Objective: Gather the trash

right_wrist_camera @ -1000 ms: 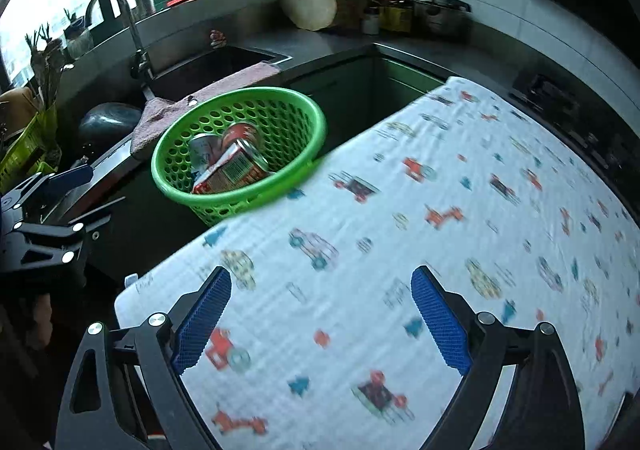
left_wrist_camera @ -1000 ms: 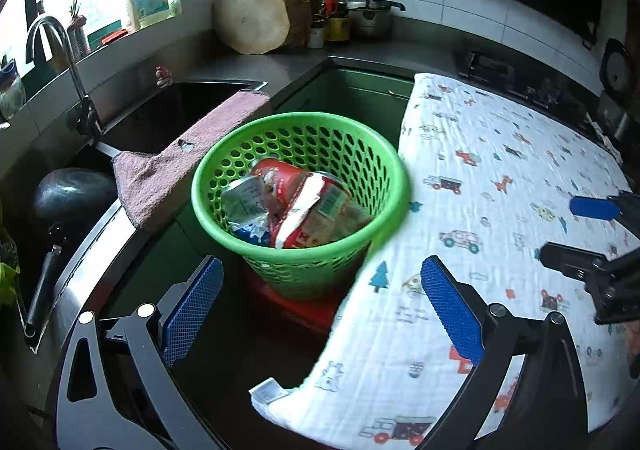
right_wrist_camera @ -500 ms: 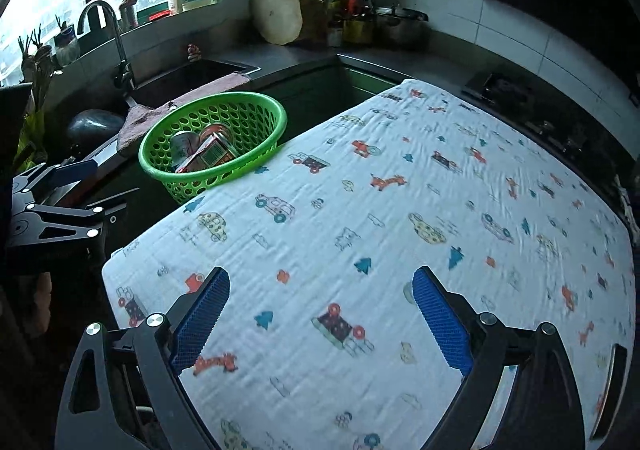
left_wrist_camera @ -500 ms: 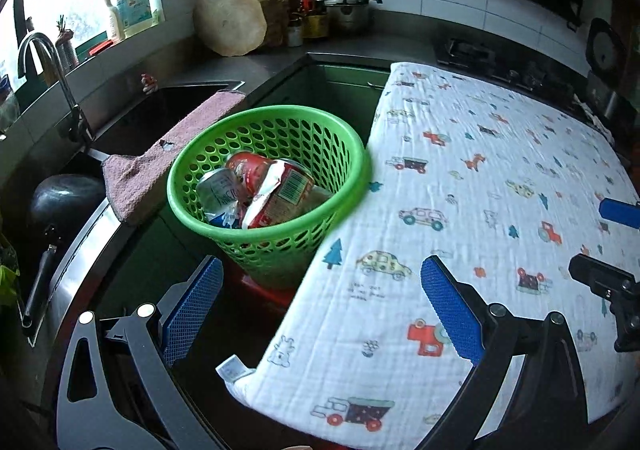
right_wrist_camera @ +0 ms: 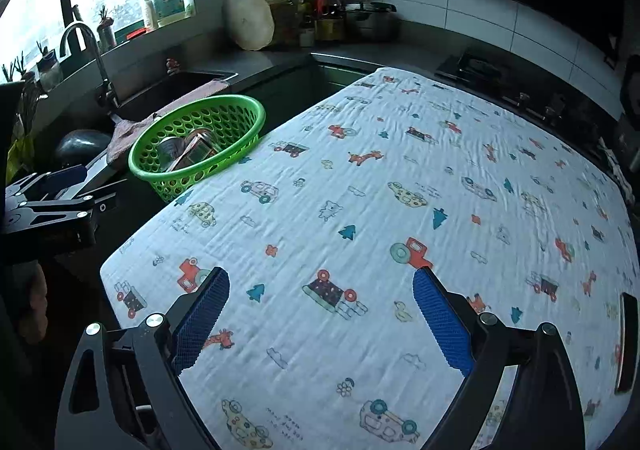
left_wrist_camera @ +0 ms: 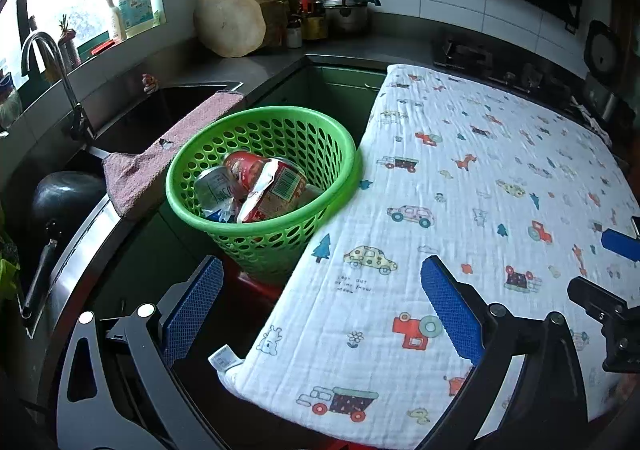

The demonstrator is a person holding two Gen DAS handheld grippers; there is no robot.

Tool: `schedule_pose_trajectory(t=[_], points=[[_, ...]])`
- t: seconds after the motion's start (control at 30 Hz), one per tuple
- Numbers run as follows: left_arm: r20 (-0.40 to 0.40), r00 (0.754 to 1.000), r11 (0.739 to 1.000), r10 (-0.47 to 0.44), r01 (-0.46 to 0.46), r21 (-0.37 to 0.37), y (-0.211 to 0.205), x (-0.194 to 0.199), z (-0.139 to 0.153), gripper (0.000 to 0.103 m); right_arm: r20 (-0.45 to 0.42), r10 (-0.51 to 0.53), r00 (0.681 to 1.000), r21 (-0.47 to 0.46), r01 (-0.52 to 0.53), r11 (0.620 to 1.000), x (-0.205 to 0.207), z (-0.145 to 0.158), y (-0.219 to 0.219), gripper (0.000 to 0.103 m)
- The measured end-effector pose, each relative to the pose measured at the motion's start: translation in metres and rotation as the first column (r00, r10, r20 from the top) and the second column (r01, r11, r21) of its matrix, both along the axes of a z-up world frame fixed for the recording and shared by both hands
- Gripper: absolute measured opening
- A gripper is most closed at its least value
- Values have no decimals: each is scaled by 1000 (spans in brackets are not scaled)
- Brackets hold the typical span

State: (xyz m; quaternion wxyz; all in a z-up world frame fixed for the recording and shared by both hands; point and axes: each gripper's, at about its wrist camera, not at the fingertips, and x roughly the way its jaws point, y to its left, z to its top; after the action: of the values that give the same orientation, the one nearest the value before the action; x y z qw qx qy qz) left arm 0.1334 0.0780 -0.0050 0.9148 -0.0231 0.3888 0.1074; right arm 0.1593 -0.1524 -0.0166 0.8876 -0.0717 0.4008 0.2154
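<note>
While hovering wide open and empty, left gripper faces basket at eleven o'clock, trash already piled inside, cloth bare toward two. From right wrist: right gripper spread wide, nothing held, basket at ten o'clock. Probably done; best to scan cloth edges before stopping.

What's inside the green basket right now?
The green basket holds crumpled wrappers and a silver packet, heaped together. Whatever lies beneath that heap is covered, so the basket's bottom cannot be seen.
</note>
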Motion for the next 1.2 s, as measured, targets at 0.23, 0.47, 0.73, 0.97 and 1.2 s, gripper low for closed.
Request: schedule_pose_trajectory(t=[0.23,0.47,0.73,0.97,1.2], points=[[10,1000,1000,-9,9,1,-4,-5,1,98,0,-10,1000,13,10,1000,-2,2,-3,91],[11,1000,1000,-15,15,-1,-3,-9,0,98,1,-11,1000,19,11,1000,-2,4,-2,91],[13,1000,1000,-24,24,-3,-3,-13,-1,98,-4,-12,1000,25,12,1000,-2,3,0,91],[14,1000,1000,-27,27,1,-6,-14,-1,98,0,-19,1000,28,19,999,-2,3,1,92],[11,999,999,-36,36,3,-11,-12,-2,98,4,-25,1000,28,25,999,-2,4,-3,93]])
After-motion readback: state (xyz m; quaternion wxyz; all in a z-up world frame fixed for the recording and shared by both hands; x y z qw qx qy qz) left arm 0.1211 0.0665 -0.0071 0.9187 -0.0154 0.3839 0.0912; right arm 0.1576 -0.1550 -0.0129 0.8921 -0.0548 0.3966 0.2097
